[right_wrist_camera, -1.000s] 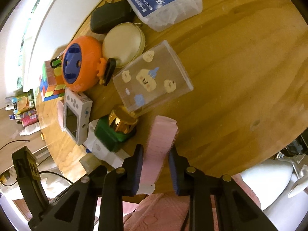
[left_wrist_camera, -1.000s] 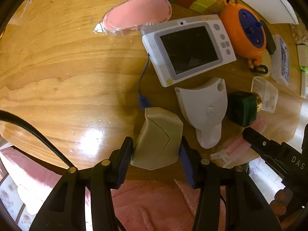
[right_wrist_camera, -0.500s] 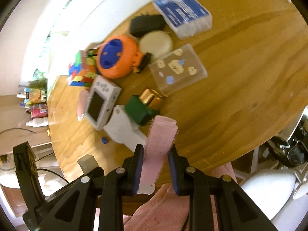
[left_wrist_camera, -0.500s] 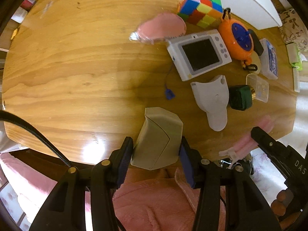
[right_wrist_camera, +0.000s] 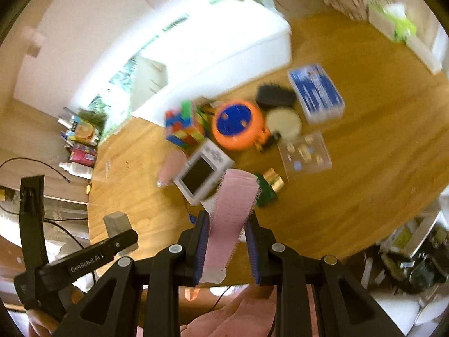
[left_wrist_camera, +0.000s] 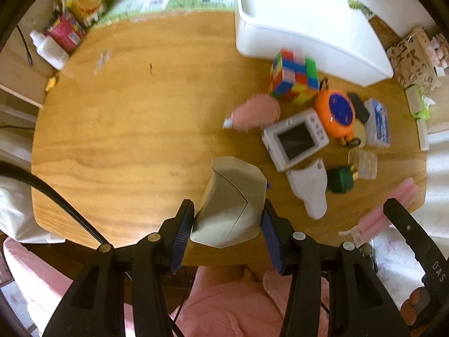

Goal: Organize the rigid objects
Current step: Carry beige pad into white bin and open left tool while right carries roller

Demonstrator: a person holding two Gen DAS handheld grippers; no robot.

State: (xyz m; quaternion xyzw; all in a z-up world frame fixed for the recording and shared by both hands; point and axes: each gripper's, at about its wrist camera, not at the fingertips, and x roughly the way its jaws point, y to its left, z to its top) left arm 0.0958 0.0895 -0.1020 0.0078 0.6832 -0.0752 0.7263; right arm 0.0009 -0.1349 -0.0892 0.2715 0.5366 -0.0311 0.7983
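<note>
While table (left_wrist_camera: 126, 140) lies below, beige block (left_wrist_camera: 230, 205) sits clamped between left fingers (left_wrist_camera: 183, 224).

Varnished wood with clear grain across the surface (left_wrist_camera: 134, 146), faintly glossy. Matt, smooth beige plastic on the angular case (left_wrist_camera: 230, 202); ribbed blue rubbery pads (left_wrist_camera: 182, 233) against it, on matt black plastic. Soft pink strip (right_wrist_camera: 233, 213) with frilly, rough edges. Glossy orange and blue plastic on the round reel (right_wrist_camera: 238, 129). Clear plastic box (right_wrist_camera: 306, 151). Shiny gold metal cap (right_wrist_camera: 273, 183). Smooth white plastic bin (left_wrist_camera: 303, 25).
</note>
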